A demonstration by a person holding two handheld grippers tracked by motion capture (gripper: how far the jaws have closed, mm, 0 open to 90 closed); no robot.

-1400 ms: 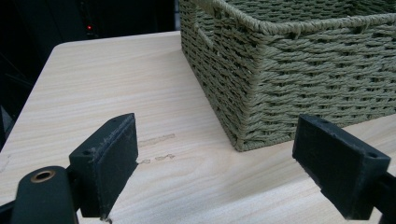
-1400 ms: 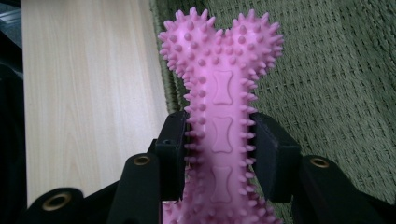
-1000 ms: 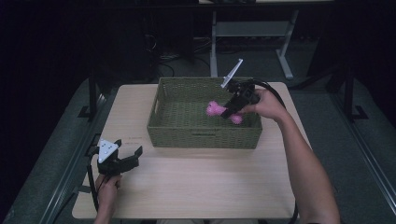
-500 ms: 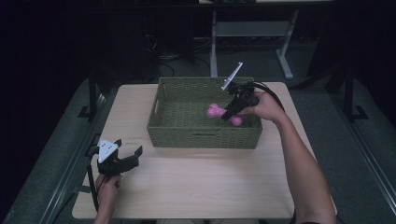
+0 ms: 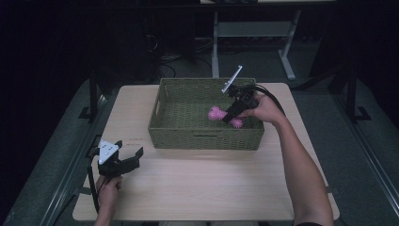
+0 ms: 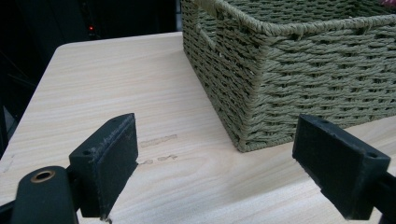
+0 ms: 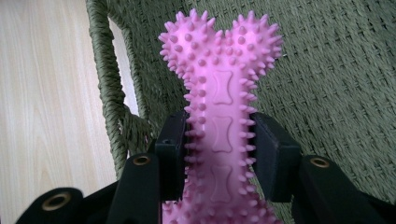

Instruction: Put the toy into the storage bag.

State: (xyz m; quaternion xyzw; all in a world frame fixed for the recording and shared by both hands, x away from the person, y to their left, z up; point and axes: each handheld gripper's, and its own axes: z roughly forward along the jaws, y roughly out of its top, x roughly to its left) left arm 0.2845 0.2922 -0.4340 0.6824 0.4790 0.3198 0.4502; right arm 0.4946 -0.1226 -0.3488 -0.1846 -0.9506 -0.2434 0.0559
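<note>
Right gripper [image 5: 230,116] reaches into the basket, jaws clamped on the shaft of a pink spiky bone toy [image 7: 219,116]; pads press both sides of the shaft, knobbed end sticking out past the jaws. In the high view the toy [image 5: 216,113] sits over the basket floor, right of centre, close to the right wall; cannot tell if it touches the floor. Right hand [image 5: 263,109] wraps the gripper body, cable looping behind it, grey plate tilted up over the far rim.

Left gripper [image 5: 126,161] is on the near-left part of the table, jaws spread wide with nothing between them, left hand [image 5: 109,187] holding it from below. Left gripper view: the two pads [image 6: 112,156] sit apart above bare wood, facing the basket's near-left corner.

Green woven basket [image 5: 160,129] stands mid-table toward the far edge, handle slot in its left wall. Light wood table [image 5: 197,188] has faint marks [image 6: 158,140] just in front of the left gripper. Metal desk frame [image 5: 287,61] and cables on the dark floor beyond. No readable writing or labels.
</note>
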